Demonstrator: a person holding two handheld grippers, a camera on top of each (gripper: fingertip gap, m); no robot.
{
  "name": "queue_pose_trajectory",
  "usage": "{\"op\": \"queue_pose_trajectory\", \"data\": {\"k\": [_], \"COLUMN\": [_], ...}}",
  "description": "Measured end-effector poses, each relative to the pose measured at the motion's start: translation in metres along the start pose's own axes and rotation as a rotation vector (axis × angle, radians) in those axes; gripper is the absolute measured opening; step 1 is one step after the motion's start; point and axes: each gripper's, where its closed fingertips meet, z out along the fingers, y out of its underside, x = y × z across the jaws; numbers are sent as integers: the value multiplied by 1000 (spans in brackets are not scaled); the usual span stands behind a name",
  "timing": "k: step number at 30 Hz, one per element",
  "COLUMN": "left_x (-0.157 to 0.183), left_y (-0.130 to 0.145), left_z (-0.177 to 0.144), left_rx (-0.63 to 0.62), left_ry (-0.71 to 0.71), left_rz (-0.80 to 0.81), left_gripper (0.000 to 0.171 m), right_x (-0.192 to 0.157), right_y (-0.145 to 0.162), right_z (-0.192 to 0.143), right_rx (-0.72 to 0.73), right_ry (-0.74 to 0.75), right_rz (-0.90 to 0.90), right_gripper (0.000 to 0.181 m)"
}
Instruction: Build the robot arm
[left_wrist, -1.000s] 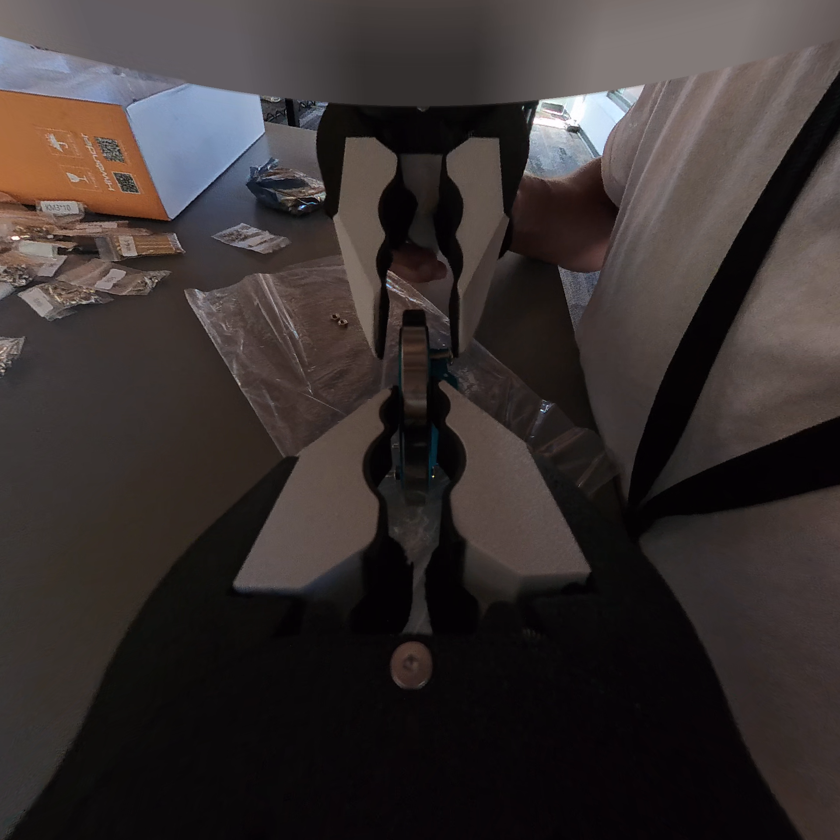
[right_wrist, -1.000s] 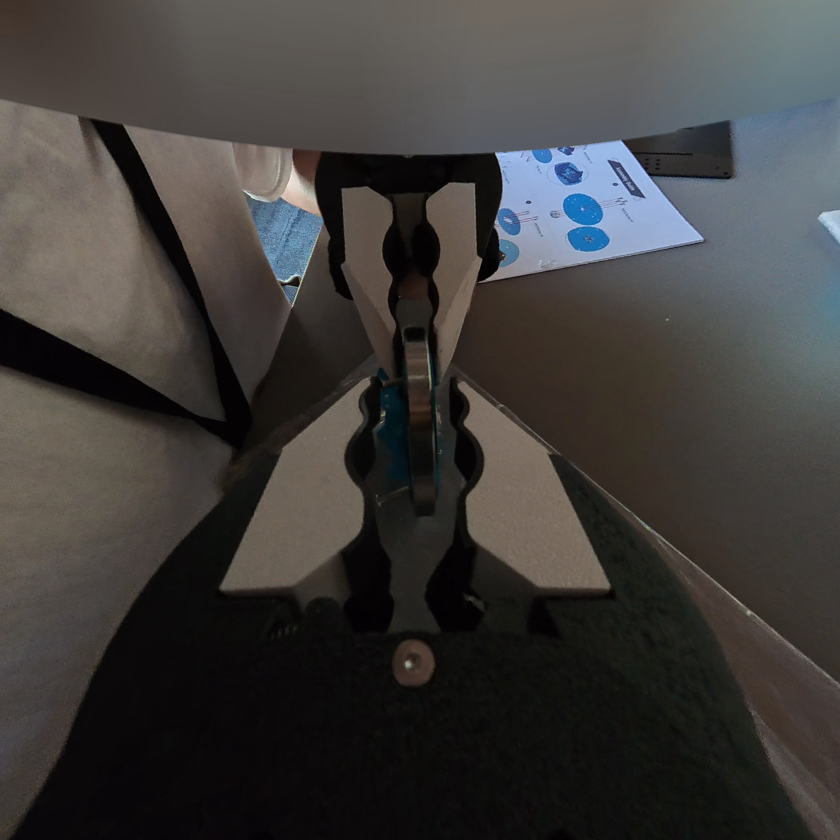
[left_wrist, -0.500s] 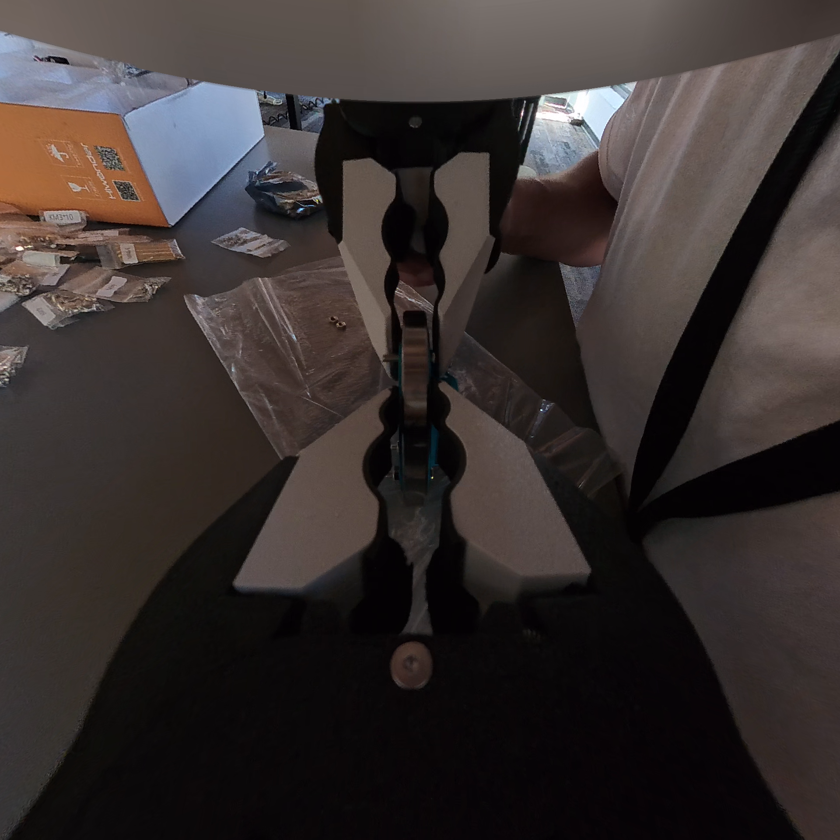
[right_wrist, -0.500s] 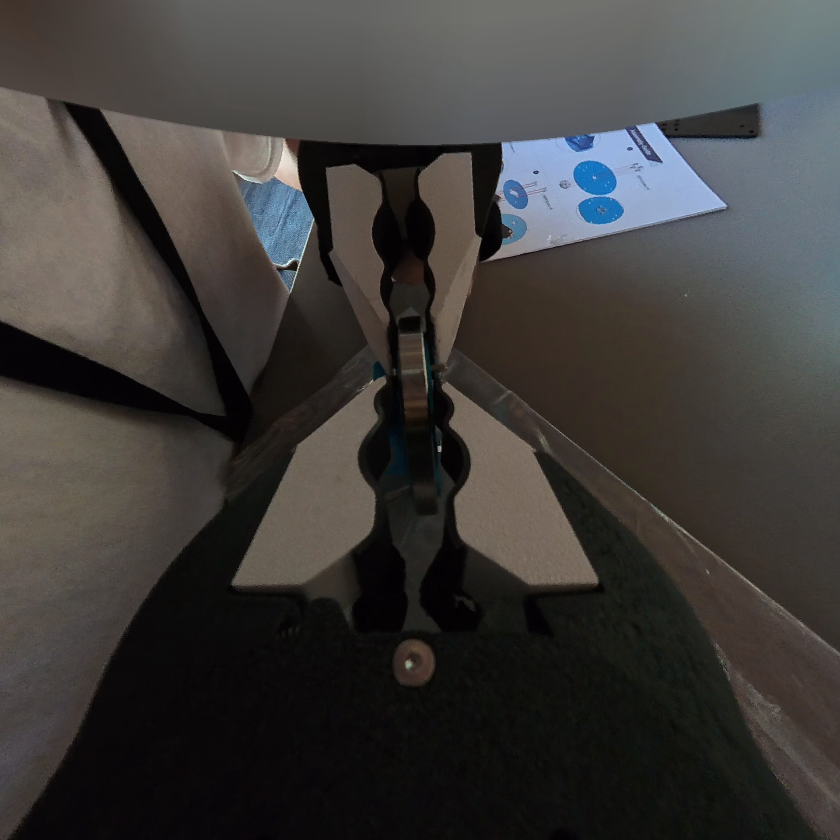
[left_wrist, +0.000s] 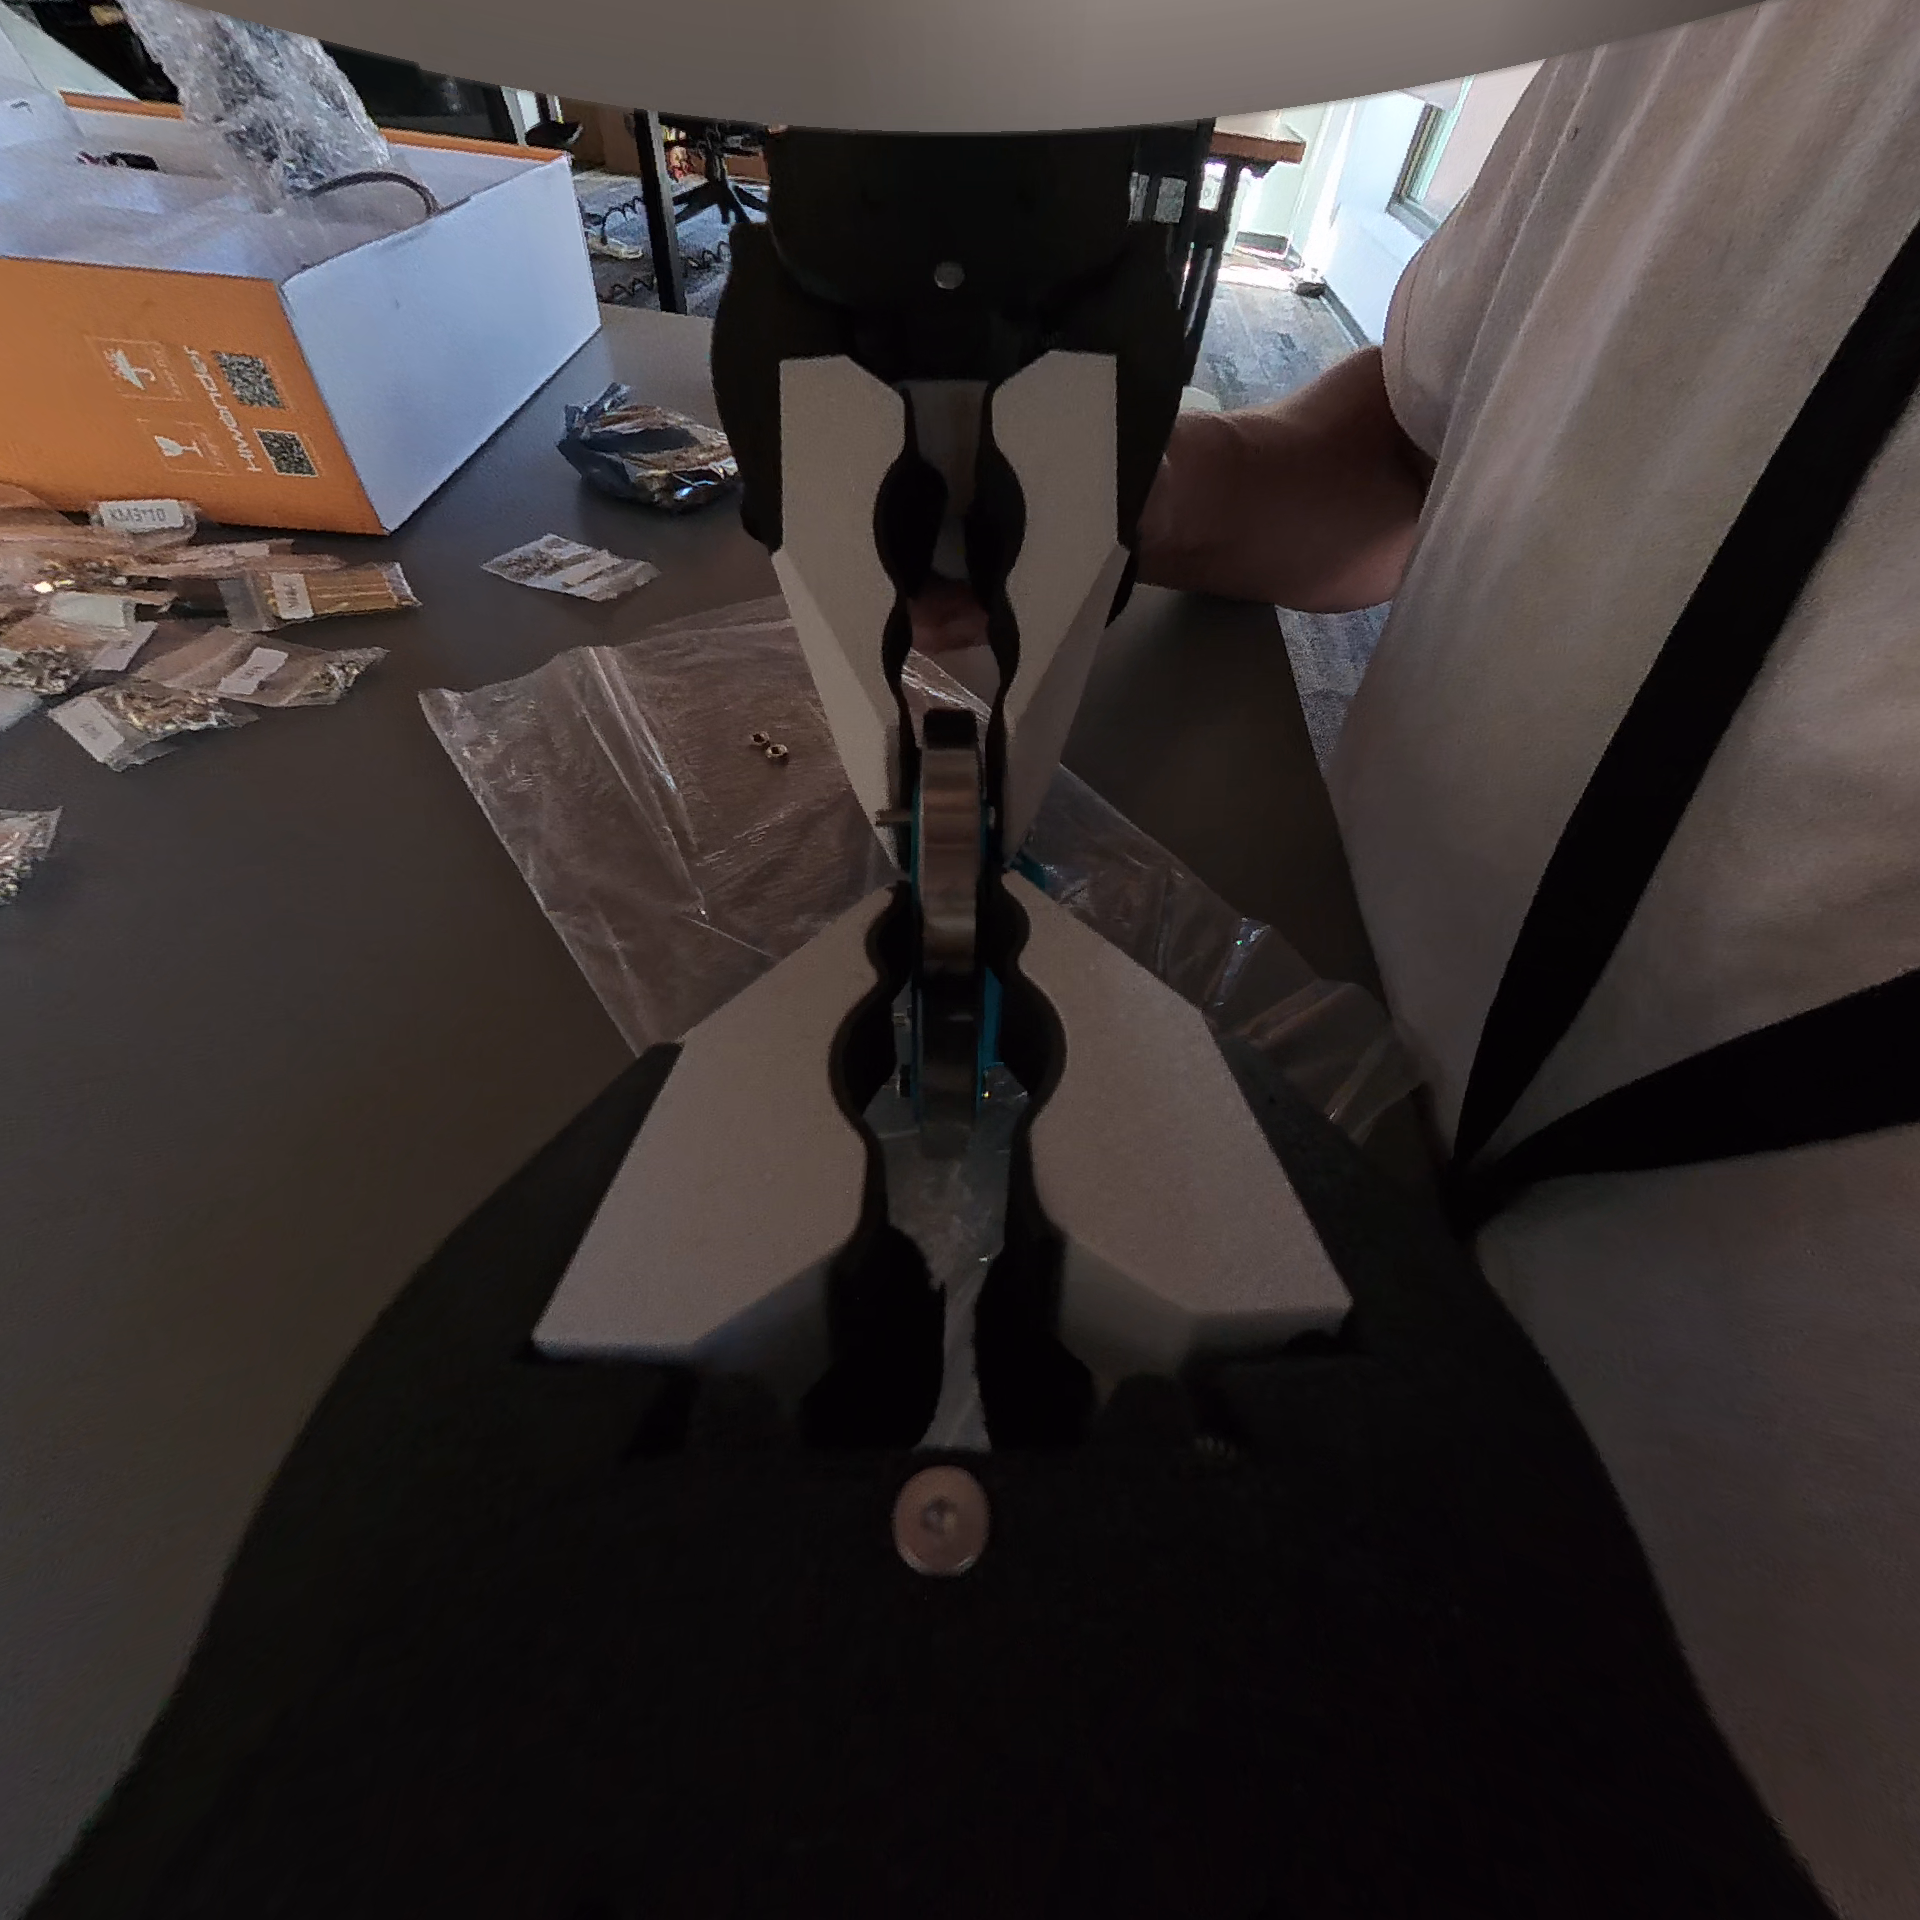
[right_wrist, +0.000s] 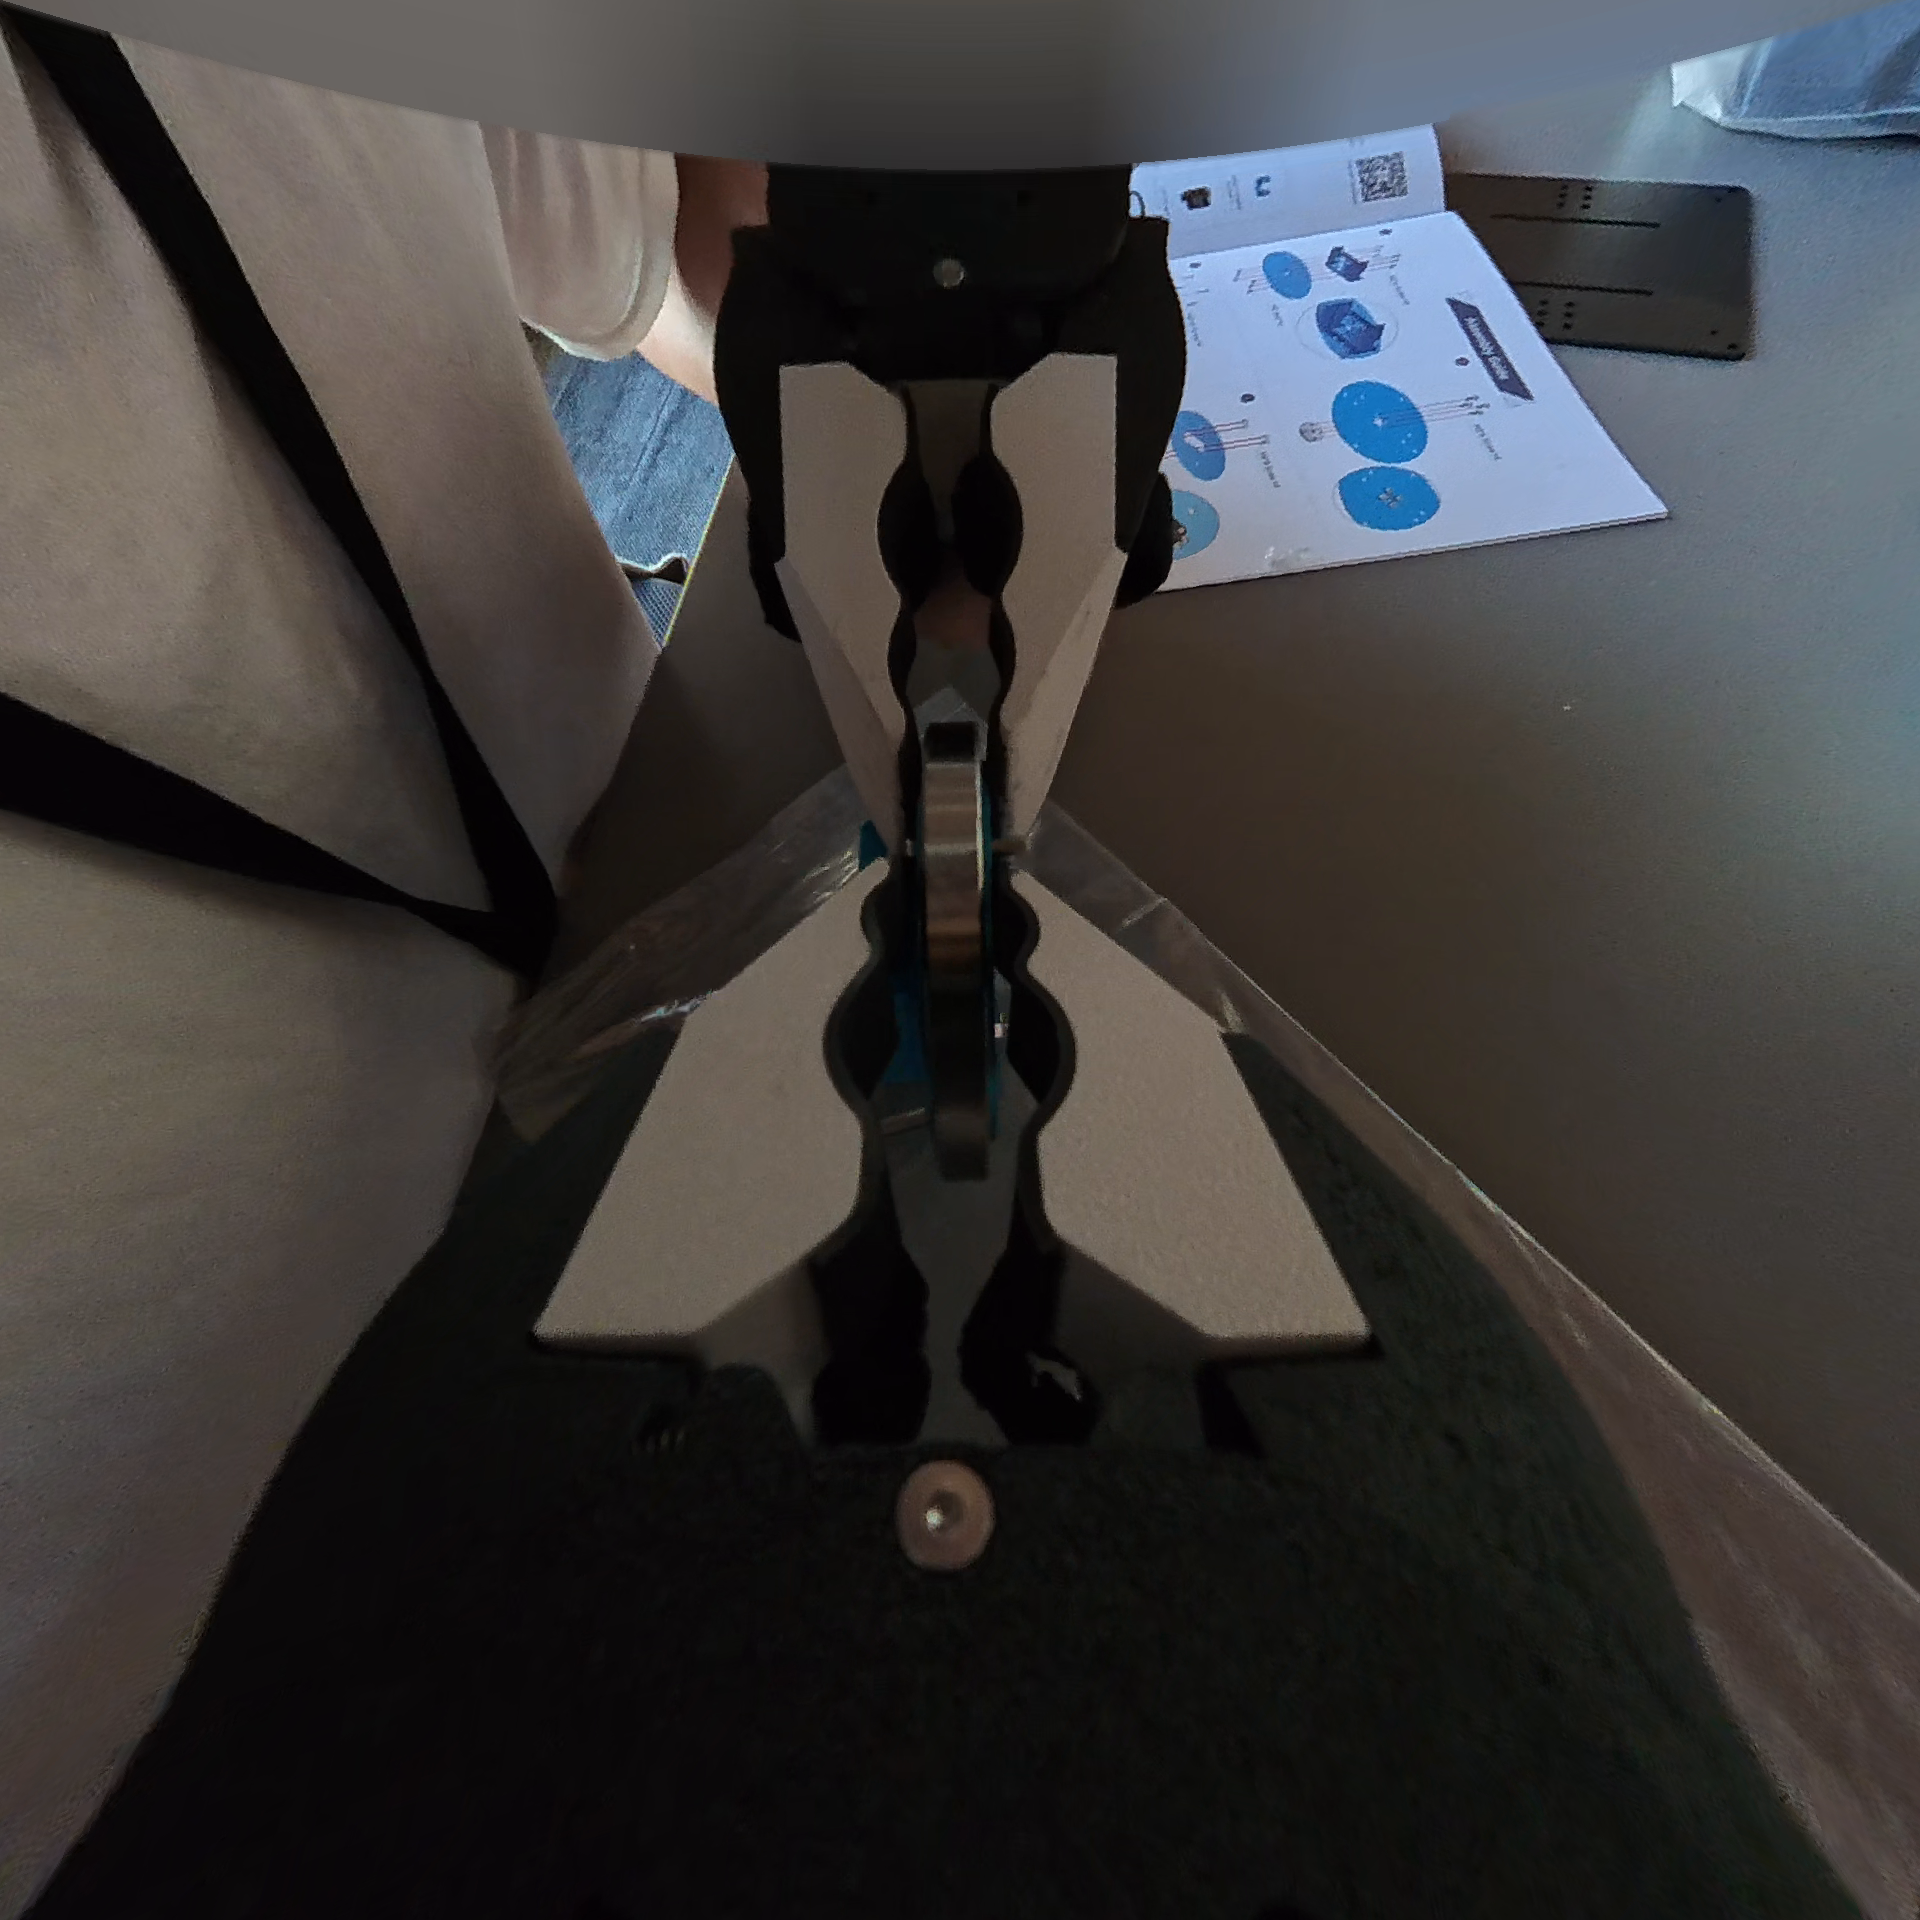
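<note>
A round part (left_wrist: 948, 862), blue plates with a metal ring between them, is seen edge-on above the dark table (left_wrist: 260, 1039). My left gripper (left_wrist: 951, 920) is shut on its near edge. My right gripper (left_wrist: 951, 821) faces it from the far side, shut on the opposite edge. In the right wrist view the same part (right_wrist: 951, 914) stands between my right gripper (right_wrist: 948, 899) and the left gripper (right_wrist: 951, 816). The faces of the part are hidden by the fingers.
An orange and white box (left_wrist: 208, 343), small bags of screws (left_wrist: 208, 665), a dark foil bag (left_wrist: 649, 457), a clear plastic bag (left_wrist: 644, 790) with two nuts (left_wrist: 769, 746). A person's torso (left_wrist: 1662, 727) is close. An illustrated sheet (right_wrist: 1403, 416) and a black plate (right_wrist: 1621, 270) lie beyond. My left and right fingertips are right by each other.
Both grippers stay shut on the round part. Both views have tilted upward a little, so more of the opposite gripper's body, the box and the sheet shows.
</note>
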Motion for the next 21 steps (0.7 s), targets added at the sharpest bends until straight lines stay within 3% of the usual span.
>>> {"op": "queue_pose_trajectory", "data": {"k": [3, 8, 13, 21], "left_x": [0, 5, 4, 1], "left_y": [-1, -6, -7, -7], "left_z": [0, 1, -1, -1], "left_rx": [3, 22, 21, 26], "left_ry": [19, 69, 92, 99], "left_rz": [-11, -86, -127, -133], "left_gripper": [13, 27, 15, 14], "right_x": [0, 1, -2, -1], "right_y": [0, 2, 0, 6], "right_z": [0, -2, 1, -7], "right_rx": [-9, -26, -13, 32], "right_ry": [14, 30, 28, -85], "right_rz": [-13, -26, -46, -24], "right_gripper": [13, 13, 13, 14]}}
